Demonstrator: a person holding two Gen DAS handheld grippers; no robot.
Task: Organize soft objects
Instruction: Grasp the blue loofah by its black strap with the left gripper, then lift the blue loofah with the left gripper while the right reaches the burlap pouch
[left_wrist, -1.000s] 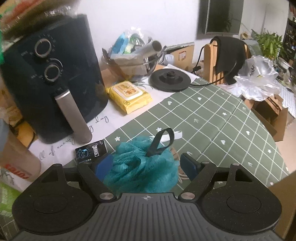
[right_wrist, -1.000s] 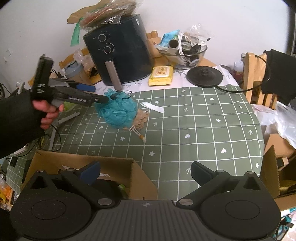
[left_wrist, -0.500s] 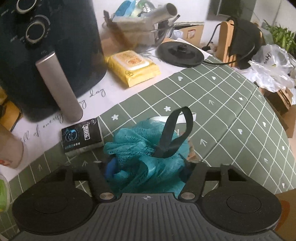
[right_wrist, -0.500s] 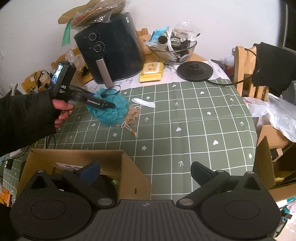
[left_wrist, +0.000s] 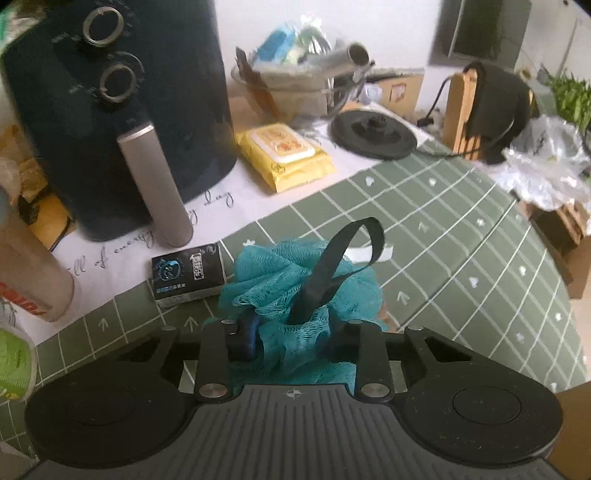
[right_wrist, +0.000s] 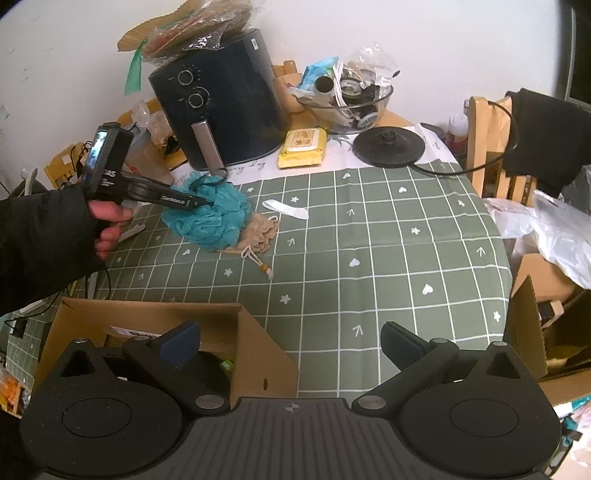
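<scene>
A teal mesh bath sponge (left_wrist: 280, 273) with a black strap loop (left_wrist: 332, 266) lies on the green checked tablecloth (right_wrist: 369, 240). My left gripper (left_wrist: 293, 332) is down over it. Its jaws are closing, and the pads press into the mesh from both sides. From the right wrist view, that left gripper (right_wrist: 199, 202) sits on the sponge (right_wrist: 210, 221), held by a hand in a black sleeve. A beige drawstring pouch (right_wrist: 258, 232) lies against the sponge. My right gripper (right_wrist: 290, 338) hangs open and empty above the corner of a cardboard box (right_wrist: 147, 317).
A dark air fryer (left_wrist: 110, 110) stands just behind the sponge, with a small black packet (left_wrist: 188, 275) at its foot. A yellow wipes pack (left_wrist: 284, 155), a kettle base (left_wrist: 373, 134) and a full glass bowl (right_wrist: 347, 107) lie farther back. A white strip (right_wrist: 286, 209) lies by the pouch.
The left gripper's jaws have drawn in from wide apart to squeezing the teal sponge, and the gripper has sunk a little onto it. The right gripper has stayed put.
</scene>
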